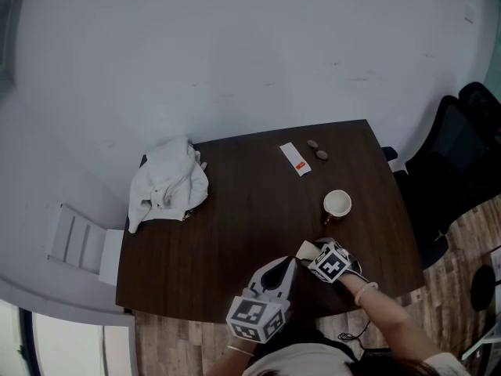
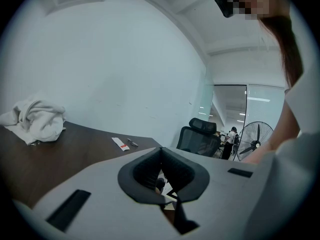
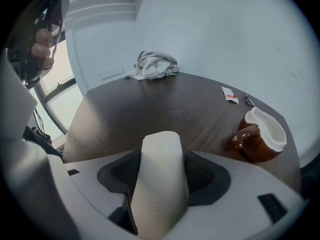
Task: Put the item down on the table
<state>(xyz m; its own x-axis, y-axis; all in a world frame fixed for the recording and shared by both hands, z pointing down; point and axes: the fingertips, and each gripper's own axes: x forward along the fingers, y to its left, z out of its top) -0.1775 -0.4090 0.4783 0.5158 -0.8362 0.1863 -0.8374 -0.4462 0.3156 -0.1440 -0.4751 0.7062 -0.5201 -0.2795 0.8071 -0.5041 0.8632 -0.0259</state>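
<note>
In the head view, the right gripper is over the near edge of the table, toward its right corner. It is clamped on a white item, and I cannot tell whether the item touches the wood. The left gripper is just beside it. A mug stands further in, near the right edge, and a cloth lies toward the far left corner.

In the left gripper view, the jaws are together with nothing between them.

In the right gripper view, the jaws are held narrowly apart by the item, which is pinched across its smooth, rounded sides. It looks light and stiff, with a slick shell that could slide in the pads. The present hold across the middle seems sound. It should be set flat on the table, clear of the mug.
</note>
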